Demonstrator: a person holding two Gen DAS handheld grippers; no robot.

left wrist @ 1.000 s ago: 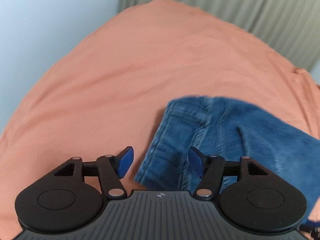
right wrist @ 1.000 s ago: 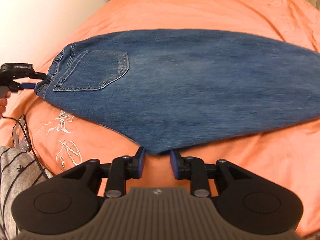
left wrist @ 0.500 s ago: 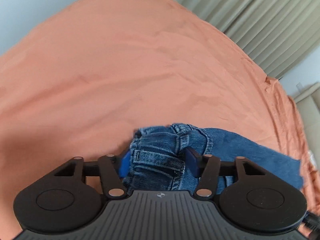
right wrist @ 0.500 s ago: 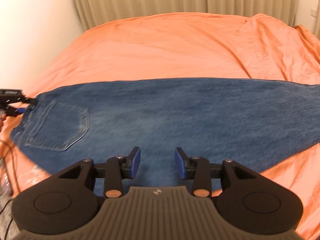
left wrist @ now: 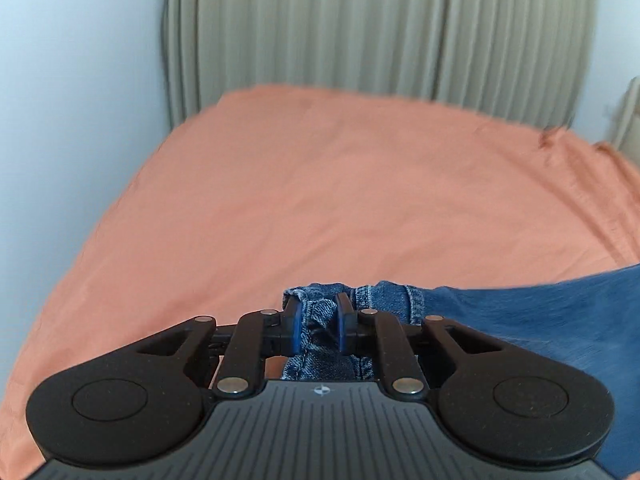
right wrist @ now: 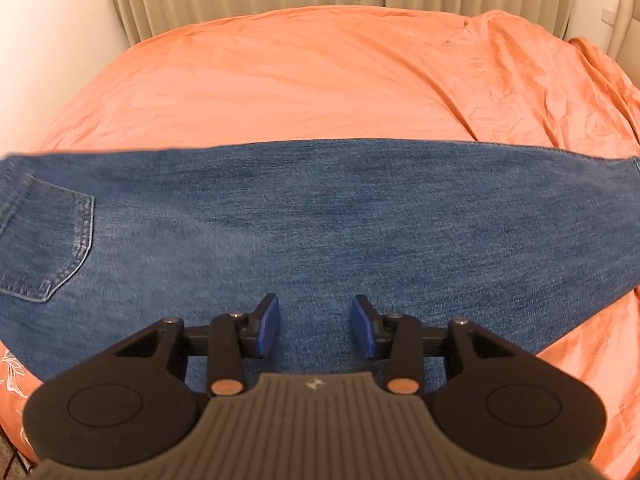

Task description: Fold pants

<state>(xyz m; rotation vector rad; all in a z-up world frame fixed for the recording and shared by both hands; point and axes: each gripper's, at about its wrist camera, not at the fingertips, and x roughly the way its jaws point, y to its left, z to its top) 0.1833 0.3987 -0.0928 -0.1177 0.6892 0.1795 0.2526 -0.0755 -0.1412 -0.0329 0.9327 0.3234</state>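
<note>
Blue denim pants (right wrist: pixel 320 232) lie stretched left to right across an orange bed, back pocket (right wrist: pixel 48 244) at the left. My left gripper (left wrist: pixel 318 326) is shut on the bunched waistband (left wrist: pixel 320 312) of the pants, whose cloth trails off to the right (left wrist: pixel 540 312). My right gripper (right wrist: pixel 316 326) is open and empty, its fingers hovering over the middle of the pants near their front edge. The left gripper is out of the right wrist view.
The orange bedsheet (right wrist: pixel 320 80) is wrinkled at the far right (right wrist: pixel 540 92). Beige curtains (left wrist: pixel 380 28) hang behind the bed, and a pale wall (left wrist: pixel 72 100) runs along its left side. White embroidery (right wrist: pixel 10 372) marks the sheet at the near left.
My left gripper has closed on the waistband and lifted, its view tilting up toward the curtains. My right gripper has moved forward over the pants, and its jaws have opened wider.
</note>
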